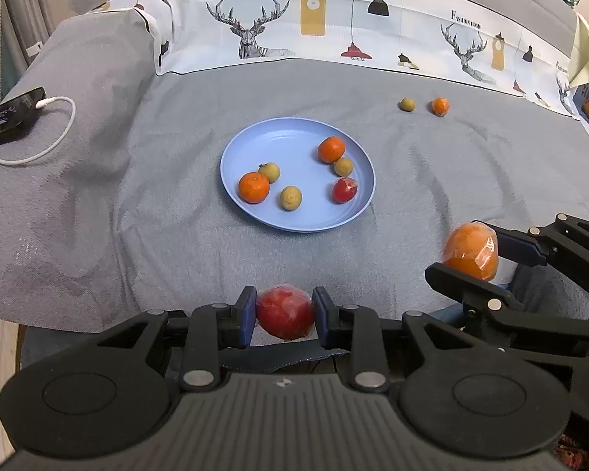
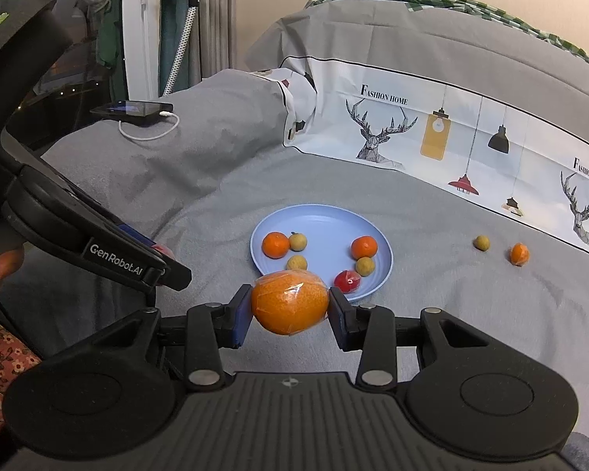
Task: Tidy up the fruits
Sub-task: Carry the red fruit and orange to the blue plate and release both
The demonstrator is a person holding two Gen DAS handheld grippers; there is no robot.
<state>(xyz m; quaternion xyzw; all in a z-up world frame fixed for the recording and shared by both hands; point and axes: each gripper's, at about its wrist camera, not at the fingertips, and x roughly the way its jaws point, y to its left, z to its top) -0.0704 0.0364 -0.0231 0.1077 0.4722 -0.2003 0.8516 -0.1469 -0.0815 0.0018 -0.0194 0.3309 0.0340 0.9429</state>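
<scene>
The left gripper (image 1: 285, 316) clamps a wrapped red fruit (image 1: 285, 317) between its blue pads, low over the near edge of the grey bedspread (image 1: 98, 216). The right gripper (image 2: 290, 308) pinches a wrapped orange (image 2: 290, 302) the same way, just to the right of the left one and a little nearer the plate.

Ahead of both lies the blue plate (image 1: 294, 133), flat on the bedspread with open cloth between it and the grippers. On it sit two small oranges (image 1: 253, 187), three pale yellow-brown fruits (image 1: 291, 198) and one wrapped red fruit (image 1: 344, 190) near its right rim; the right-hand orange touches one of the pale fruits.

Well beyond the plate to the right, one pale fruit (image 1: 406, 104) and one small wrapped orange (image 1: 440, 106) lie near each other on the cloth.

Far left, a phone (image 1: 10, 115) rests on a fold of bedding with a white cable (image 1: 55, 145) plugged in. A printed sheet with deer and lamps (image 1: 333, 19) runs along the back.
</scene>
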